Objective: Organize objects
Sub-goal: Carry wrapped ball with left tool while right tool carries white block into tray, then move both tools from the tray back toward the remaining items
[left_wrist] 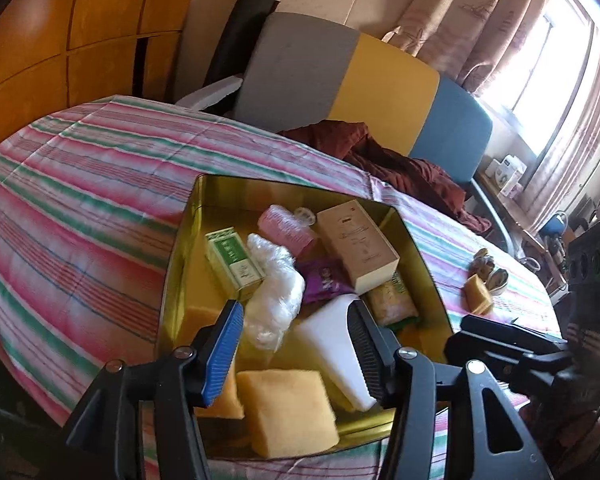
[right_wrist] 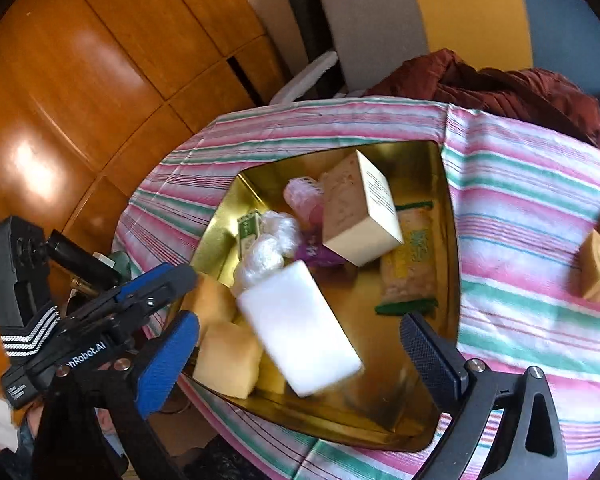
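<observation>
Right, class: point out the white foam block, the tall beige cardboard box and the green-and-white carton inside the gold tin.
white foam block (right_wrist: 298, 328), right wrist view, broad top face.
tall beige cardboard box (left_wrist: 356, 242), left wrist view, front panel.
green-and-white carton (left_wrist: 232, 258), left wrist view, printed face.

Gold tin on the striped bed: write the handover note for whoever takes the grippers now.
Left gripper: open, empty, over the tin's near end.
Right gripper: open, empty, above the tin.
Gold tin already holds the white block, yellow sponges, beige box, green box, plastic wrap, pink roller, purple packet and snack packet.
Left: one sponge and a small cluster beside it on the bedcover, right of the tin.
</observation>
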{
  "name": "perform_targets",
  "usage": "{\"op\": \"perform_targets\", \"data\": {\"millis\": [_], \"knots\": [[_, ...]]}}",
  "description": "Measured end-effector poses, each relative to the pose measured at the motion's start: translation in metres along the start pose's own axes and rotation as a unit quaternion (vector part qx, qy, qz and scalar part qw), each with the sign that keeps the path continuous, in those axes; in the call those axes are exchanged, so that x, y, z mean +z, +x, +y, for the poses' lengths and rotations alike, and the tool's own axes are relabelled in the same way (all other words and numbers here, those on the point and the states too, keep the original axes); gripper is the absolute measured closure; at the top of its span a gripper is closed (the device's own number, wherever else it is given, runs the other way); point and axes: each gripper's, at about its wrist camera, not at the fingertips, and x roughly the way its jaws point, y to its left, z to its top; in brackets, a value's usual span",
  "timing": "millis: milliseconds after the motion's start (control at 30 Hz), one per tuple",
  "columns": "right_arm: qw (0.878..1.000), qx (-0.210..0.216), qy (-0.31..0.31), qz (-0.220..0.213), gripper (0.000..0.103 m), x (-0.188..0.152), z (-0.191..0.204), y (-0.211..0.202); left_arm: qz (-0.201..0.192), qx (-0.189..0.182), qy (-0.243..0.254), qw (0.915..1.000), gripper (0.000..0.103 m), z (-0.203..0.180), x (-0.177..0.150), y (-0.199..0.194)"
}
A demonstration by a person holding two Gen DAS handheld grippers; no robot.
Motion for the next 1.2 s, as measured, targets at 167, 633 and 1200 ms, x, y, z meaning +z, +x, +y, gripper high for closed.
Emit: {"op": "perform_targets", "data": {"millis": [167, 633, 1200], "knots": [[1.000, -0.019, 0.004, 0.002, 0.000, -0.009, -0.005, 0.000, -0.001, 0.018, 0.004, 0.9998, 0.048, 0.003, -0.008, -0.007], [0.995, -0.091, -0.036, -0.018, 0.000, -0.026, 0.003, -0.008, -0.011, 0.057, 0.039, 0.9975, 0.048, -0.019, -0.017, -0.017], [0.989, -0.132, -0.046, -0.046, 0.000, -0.036, 0.001, -0.027, -0.013, 0.049, 0.072, 0.9961, 0.048, -0.039, -0.023, -0.022]]}}
